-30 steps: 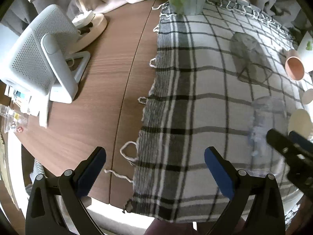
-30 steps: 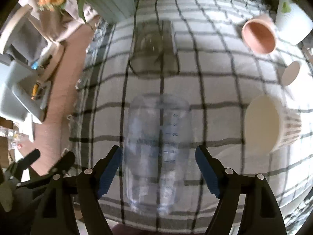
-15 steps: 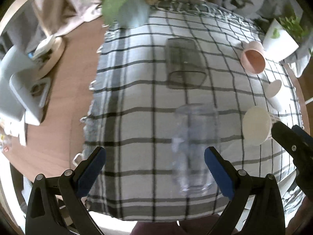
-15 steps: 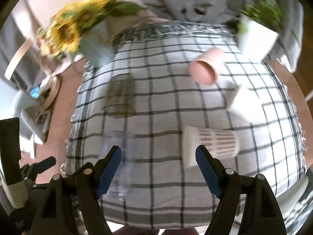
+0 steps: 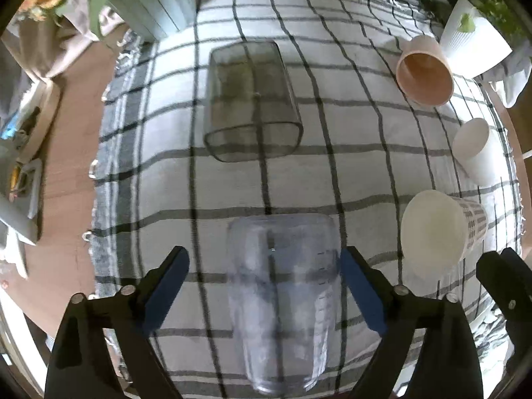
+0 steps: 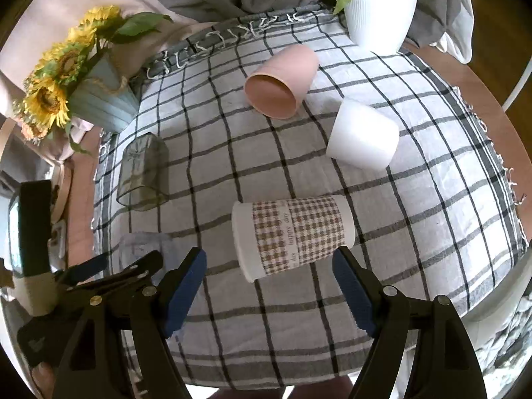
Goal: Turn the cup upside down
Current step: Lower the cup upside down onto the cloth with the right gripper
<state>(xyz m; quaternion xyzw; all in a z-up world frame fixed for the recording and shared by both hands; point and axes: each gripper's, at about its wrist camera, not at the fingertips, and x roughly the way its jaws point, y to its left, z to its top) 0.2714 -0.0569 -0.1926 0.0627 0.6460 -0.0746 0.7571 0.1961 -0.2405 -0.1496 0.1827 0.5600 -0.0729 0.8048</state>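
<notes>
A clear plastic cup (image 5: 282, 302) lies on its side on the checked cloth (image 5: 332, 173); my left gripper (image 5: 264, 294) is open with its blue pads on either side of it, not touching. The cup shows faintly in the right wrist view (image 6: 143, 252) behind the left gripper (image 6: 109, 272). My right gripper (image 6: 269, 291) is open and empty just short of a white cup with a brown houndstooth sleeve (image 6: 292, 236), which lies on its side and also shows in the left wrist view (image 5: 439, 232).
A smoky grey cup (image 5: 249, 99), a pink cup (image 6: 279, 83) and a white cup (image 6: 364, 138) also lie on the cloth. A sunflower vase (image 6: 96, 96) stands at back left, a white plant pot (image 6: 379, 13) at back right. Wooden table edge (image 5: 63, 183) lies left.
My left gripper has swung right from the table's left side until it straddles the clear cup. My right gripper has swung right from the clear cup to the houndstooth cup.
</notes>
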